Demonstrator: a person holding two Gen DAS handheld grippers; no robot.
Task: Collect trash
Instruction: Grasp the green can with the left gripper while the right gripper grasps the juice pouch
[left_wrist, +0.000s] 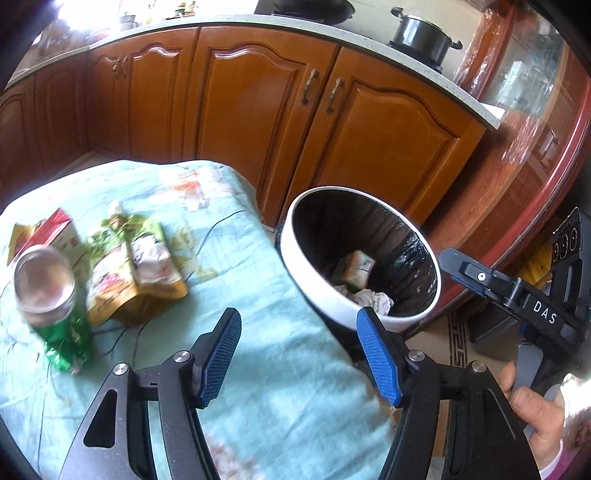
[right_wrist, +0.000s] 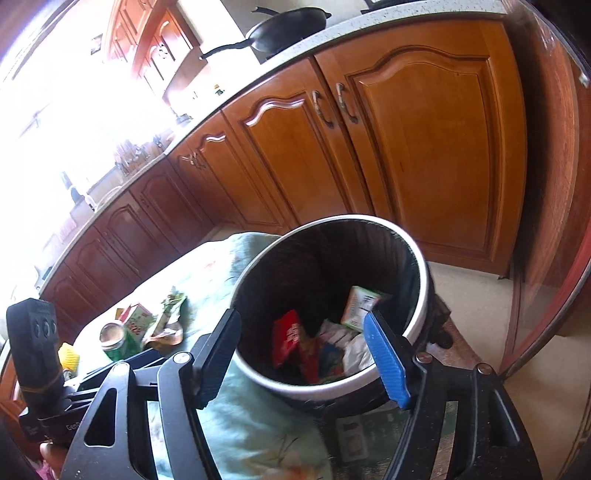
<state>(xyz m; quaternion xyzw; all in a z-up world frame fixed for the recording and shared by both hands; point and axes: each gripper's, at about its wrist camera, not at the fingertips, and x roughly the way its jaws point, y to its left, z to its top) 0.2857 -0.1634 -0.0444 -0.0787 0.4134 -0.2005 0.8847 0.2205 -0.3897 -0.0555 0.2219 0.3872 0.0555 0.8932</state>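
A white-rimmed trash bin (left_wrist: 325, 299) with a black liner stands beside the table and holds a green carton (left_wrist: 356, 269), crumpled paper and red wrappers (right_wrist: 290, 338). On the light blue tablecloth (left_wrist: 258, 314) lie a green can (left_wrist: 55, 306), a green and orange snack bag (left_wrist: 136, 269) and a red and white carton (left_wrist: 55, 232). My left gripper (left_wrist: 299, 358) is open and empty over the table's right edge. My right gripper (right_wrist: 306, 354) is open and empty just above the bin's (right_wrist: 417, 258) near rim. The can (right_wrist: 114, 341) and bag (right_wrist: 166, 321) show at left.
Wooden kitchen cabinets (left_wrist: 266, 110) run behind the table and bin. A dark pot (left_wrist: 423, 35) and a wok (right_wrist: 288, 26) sit on the countertop. A glass-fronted red cabinet (left_wrist: 524, 122) stands right of the bin. The floor beside the bin (right_wrist: 476, 295) is pale tile.
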